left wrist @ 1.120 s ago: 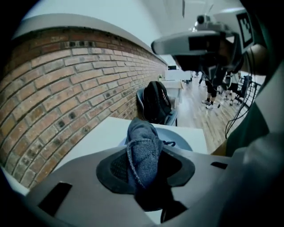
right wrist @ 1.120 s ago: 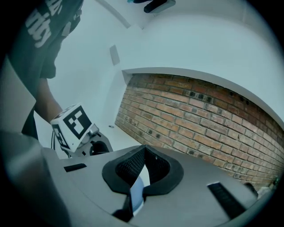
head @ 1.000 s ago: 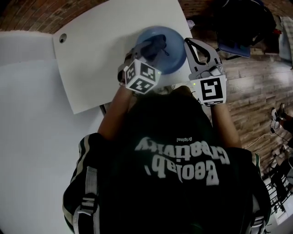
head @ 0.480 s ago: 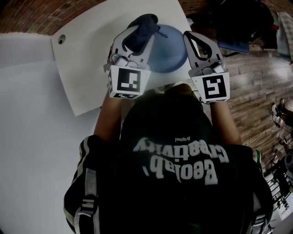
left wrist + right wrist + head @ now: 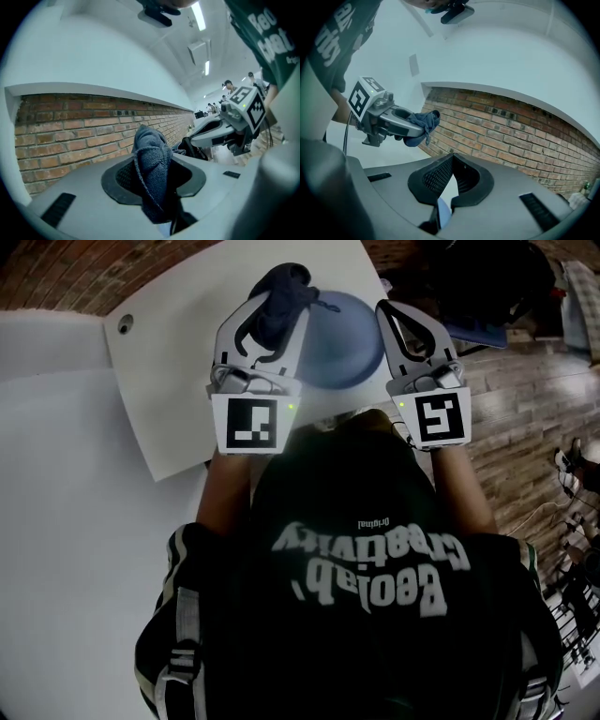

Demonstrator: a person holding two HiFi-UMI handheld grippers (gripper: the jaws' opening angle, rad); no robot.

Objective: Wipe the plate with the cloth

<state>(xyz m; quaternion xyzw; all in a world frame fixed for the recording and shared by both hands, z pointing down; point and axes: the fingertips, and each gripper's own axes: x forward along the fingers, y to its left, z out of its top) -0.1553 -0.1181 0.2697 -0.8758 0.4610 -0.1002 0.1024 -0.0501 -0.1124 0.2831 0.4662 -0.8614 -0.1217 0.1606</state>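
My left gripper (image 5: 274,307) is clamped on the bunched cloth (image 5: 284,289), held over the left rim of the plate (image 5: 352,348), so I judge the wiping paused or done. My right gripper (image 5: 398,320) is pinched nearly closed on a blue sliver, probably the plate's right rim. The plate sits near the far corner of the table (image 5: 187,362), with open tabletop to the left and the edge close on the right.

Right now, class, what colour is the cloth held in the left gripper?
Dark blue. The cloth shows best in the left gripper view.
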